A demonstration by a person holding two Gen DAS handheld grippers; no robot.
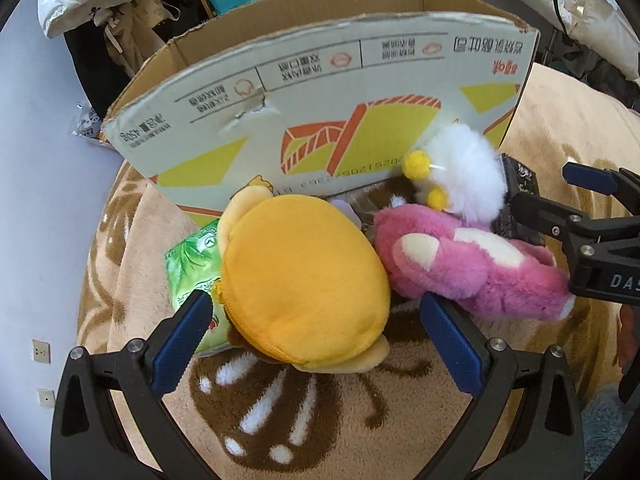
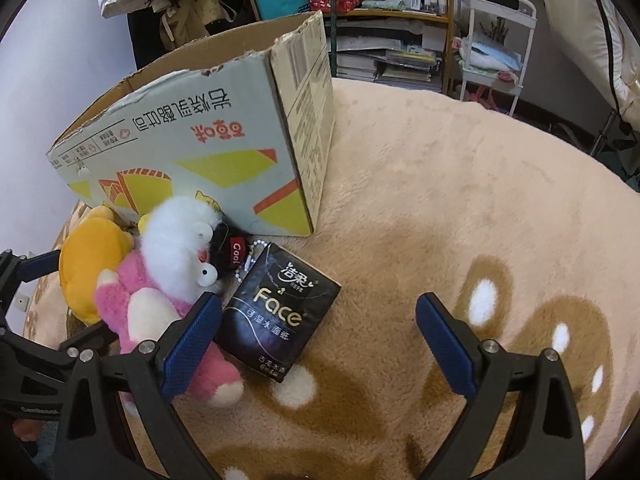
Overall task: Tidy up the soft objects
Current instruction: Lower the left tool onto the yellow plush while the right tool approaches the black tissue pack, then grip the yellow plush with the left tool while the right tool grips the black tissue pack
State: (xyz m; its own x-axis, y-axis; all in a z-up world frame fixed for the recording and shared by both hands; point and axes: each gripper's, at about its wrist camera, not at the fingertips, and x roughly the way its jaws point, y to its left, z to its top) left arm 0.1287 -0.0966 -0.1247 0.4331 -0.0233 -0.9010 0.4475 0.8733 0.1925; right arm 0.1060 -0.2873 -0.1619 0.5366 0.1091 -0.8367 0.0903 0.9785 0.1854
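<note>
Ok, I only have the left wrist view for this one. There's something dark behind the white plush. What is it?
Observer: A black tissue pack, lying flat on the blanket, with "Face" printed on it.
Operator: Is the right gripper holding it?
Observer: No. The right gripper is open and empty, and the pack lies just ahead of its left finger.
Operator: Is anything attached to the white plush?
Observer: At the white plush there is a dark red tag reading "Cool" and a bead chain running toward the pack.
</note>
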